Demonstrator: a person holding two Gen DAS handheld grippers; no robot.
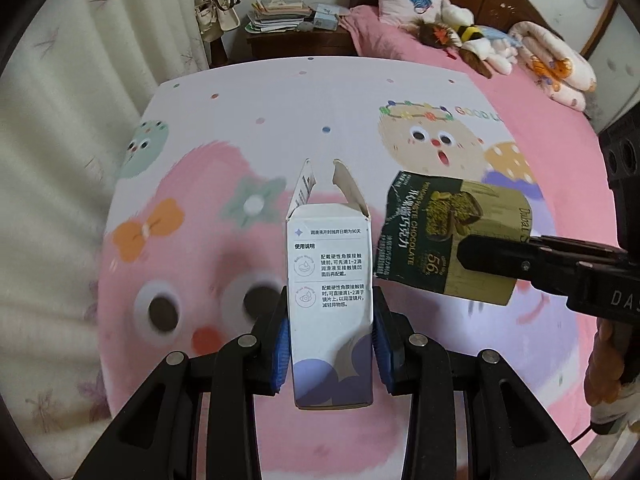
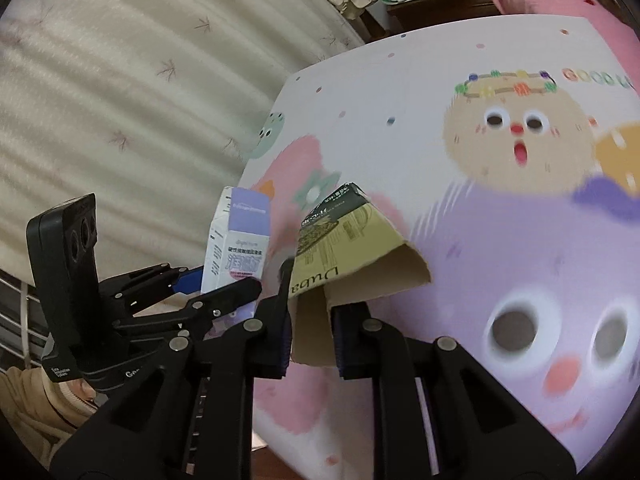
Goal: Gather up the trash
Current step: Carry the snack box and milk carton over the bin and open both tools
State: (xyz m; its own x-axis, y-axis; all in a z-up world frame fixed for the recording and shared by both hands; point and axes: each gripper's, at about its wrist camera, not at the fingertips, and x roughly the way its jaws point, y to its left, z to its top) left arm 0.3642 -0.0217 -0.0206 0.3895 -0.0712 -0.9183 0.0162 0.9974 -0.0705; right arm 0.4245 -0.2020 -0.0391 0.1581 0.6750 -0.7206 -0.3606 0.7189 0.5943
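The left gripper [image 1: 330, 340] is clamped on a white carton [image 1: 330, 280], blue pads pressing its two sides, open flaps pointing away. Just to its right, the right gripper [image 2: 310, 336] pinches a flattened green chocolate box [image 2: 344, 248], held close beside the carton. Beneath both lies a cartoon-printed tabletop [image 1: 260, 120]; beyond it, a pink bed [image 1: 520, 100].
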